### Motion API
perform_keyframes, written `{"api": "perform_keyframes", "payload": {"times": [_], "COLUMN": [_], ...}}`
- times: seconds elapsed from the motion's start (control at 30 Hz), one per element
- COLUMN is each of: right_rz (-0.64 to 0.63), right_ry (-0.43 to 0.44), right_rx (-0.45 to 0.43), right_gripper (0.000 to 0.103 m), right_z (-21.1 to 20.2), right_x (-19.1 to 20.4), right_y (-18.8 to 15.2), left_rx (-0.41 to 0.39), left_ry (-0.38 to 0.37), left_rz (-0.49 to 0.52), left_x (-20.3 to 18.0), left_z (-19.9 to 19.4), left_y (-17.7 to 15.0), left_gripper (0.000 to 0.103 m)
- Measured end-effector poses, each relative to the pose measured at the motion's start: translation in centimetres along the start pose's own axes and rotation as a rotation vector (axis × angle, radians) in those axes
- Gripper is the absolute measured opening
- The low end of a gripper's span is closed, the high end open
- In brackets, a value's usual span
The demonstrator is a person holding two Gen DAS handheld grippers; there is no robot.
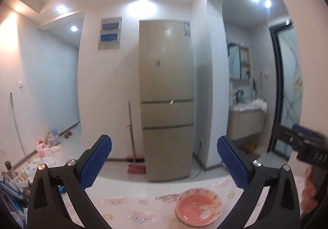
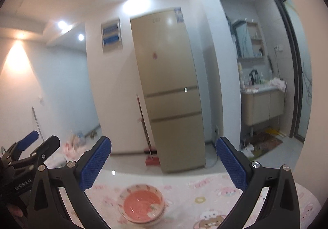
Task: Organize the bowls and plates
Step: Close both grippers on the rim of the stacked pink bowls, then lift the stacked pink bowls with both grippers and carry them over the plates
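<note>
A pink bowl with a patterned rim [image 1: 198,207] sits on the table with the pink cartoon cloth [image 1: 131,208]; it also shows in the right wrist view [image 2: 141,204], where it looks stacked on another dish. My left gripper [image 1: 164,159] is open and empty, raised above the table, with the bowl below and right of its middle. My right gripper [image 2: 163,159] is open and empty, above and behind the bowl. Each gripper shows at the edge of the other's view: the right one [image 1: 303,142] and the left one [image 2: 39,144].
A beige fridge [image 1: 167,97] stands across the floor beyond the table's far edge, with a red broom and dustpan [image 1: 135,165] beside it. Clutter lies on the floor at left [image 1: 49,142]. A washroom with a cabinet [image 2: 264,105] opens at right.
</note>
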State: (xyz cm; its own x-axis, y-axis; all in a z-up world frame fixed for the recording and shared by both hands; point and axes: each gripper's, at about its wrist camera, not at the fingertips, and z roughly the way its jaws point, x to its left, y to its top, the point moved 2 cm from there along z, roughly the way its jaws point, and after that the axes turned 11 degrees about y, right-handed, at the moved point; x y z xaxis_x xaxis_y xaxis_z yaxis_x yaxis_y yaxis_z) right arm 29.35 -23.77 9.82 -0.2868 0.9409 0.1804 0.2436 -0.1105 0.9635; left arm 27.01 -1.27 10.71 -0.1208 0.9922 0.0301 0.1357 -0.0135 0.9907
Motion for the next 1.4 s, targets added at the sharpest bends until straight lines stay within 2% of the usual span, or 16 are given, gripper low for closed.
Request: {"api": "perform_keyframes", "payload": {"times": [0.07, 0.17, 0.27, 0.33, 0.43, 0.5, 0.53, 0.6, 0.67, 0.73, 0.8, 0.87, 0.97, 1.2, 1.33, 1.4], "right_rz": [0.057, 0.171, 0.219, 0.243, 0.308, 0.353, 0.365, 0.394, 0.448, 0.490, 0.541, 0.595, 0.631, 0.702, 0.736, 0.749], "right_ry": [-0.007, -0.030, 0.013, 0.053, 0.118, 0.150, 0.161, 0.176, 0.204, 0.223, 0.252, 0.288, 0.288, 0.316, 0.321, 0.322], "right_rx": [0.028, 0.085, 0.174, 0.266, 0.388, 0.474, 0.508, 0.567, 0.616, 0.642, 0.668, 0.700, 0.726, 0.770, 0.786, 0.788], "right_gripper": [0.103, 0.103, 0.103, 0.092, 0.085, 0.077, 0.072, 0.068, 0.066, 0.065, 0.057, 0.052, 0.050, 0.050, 0.048, 0.048], "right_z": [1.7, 4.6, 7.1, 9.3, 12.0, 13.8, 14.4, 15.4, 16.3, 16.8, 17.2, 17.7, 18.2, 19.3, 19.7, 19.7], "right_x": [-1.3, -3.5, -4.5, -5.0, -5.2, -5.5, -5.5, -5.6, -6.1, -6.4, -6.7, -6.9, -7.1, -7.6, -7.8, -7.8], "right_y": [-1.0, -3.3, -5.6, -7.2, -10.2, -12.3, -13.2, -14.9, -16.3, -17.3, -18.3, -19.3, -20.5, -21.9, -22.5, -22.5], "left_rx": [0.105, 0.208, 0.357, 0.454, 0.646, 0.721, 0.746, 0.781, 0.813, 0.852, 0.897, 0.947, 0.985, 1.032, 1.116, 1.124], "left_ry": [0.008, -0.040, -0.073, -0.094, -0.178, -0.193, -0.200, -0.207, -0.226, -0.249, -0.280, -0.329, -0.357, -0.365, -0.407, -0.412], "left_rz": [0.033, 0.025, 0.011, 0.002, -0.050, -0.079, -0.080, -0.067, -0.077, -0.112, -0.157, -0.218, -0.271, -0.286, -0.364, -0.389], "left_x": [-0.8, -1.1, -1.2, -1.4, -2.0, -2.4, -2.6, -2.9, -3.1, -2.9, -2.8, -2.8, -2.3, -2.5, -2.0, -1.7], "left_z": [2.6, 5.6, 8.9, 10.5, 12.6, 13.5, 13.8, 14.1, 14.2, 14.3, 14.4, 15.2, 15.1, 15.3, 15.7, 15.7], "left_y": [-1.6, -4.5, -7.3, -9.1, -12.3, -13.7, -14.3, -15.2, -15.8, -16.4, -17.1, -17.4, -17.7, -18.2, -19.8, -19.8], "left_gripper": [0.103, 0.103, 0.101, 0.097, 0.081, 0.070, 0.068, 0.058, 0.053, 0.052, 0.037, 0.034, 0.033, 0.038, 0.041, 0.041]}}
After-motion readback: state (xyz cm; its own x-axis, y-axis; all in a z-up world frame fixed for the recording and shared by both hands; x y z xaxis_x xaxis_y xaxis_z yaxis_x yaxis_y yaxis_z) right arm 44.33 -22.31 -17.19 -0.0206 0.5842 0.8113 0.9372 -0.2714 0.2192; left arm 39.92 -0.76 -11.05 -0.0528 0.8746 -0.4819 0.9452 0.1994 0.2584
